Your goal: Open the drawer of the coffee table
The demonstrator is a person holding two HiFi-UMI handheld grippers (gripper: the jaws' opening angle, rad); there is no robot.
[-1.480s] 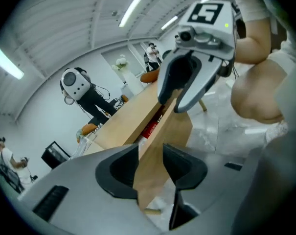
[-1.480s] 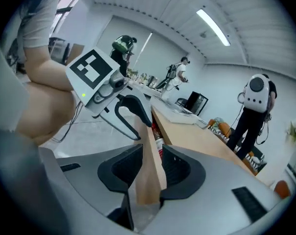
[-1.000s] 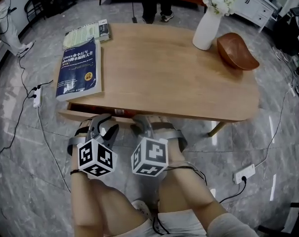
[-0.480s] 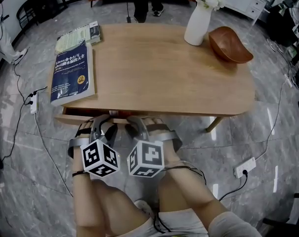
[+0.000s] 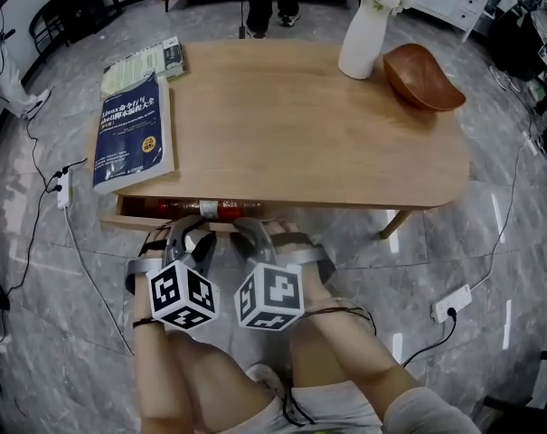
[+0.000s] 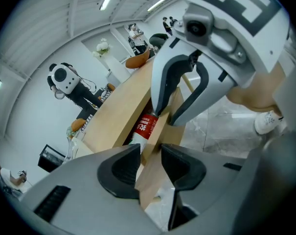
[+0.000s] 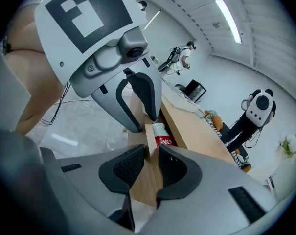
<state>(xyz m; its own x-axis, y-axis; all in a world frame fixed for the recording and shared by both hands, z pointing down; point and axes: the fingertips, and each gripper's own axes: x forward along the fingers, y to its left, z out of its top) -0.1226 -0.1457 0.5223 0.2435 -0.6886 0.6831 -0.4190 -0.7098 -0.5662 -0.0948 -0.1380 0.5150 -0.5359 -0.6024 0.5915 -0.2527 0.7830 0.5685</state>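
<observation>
The left gripper, jaws just closing, and the right gripper are pinching the barely opened drawer front, with most pulling remaining.

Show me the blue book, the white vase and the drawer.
blue book [image 5: 135, 134], head view, middle of its cover.
white vase [image 5: 362, 42], head view, its body.
drawer [image 5: 128, 221], head view, left end of its front board.

Counting one coffee table | one drawer | one red-labelled bottle | spotting two books, blue book and pale book | one vase | one wooden bowl | logging two power strips, left strip and right strip | tallying two grippers, left gripper and right gripper
</observation>
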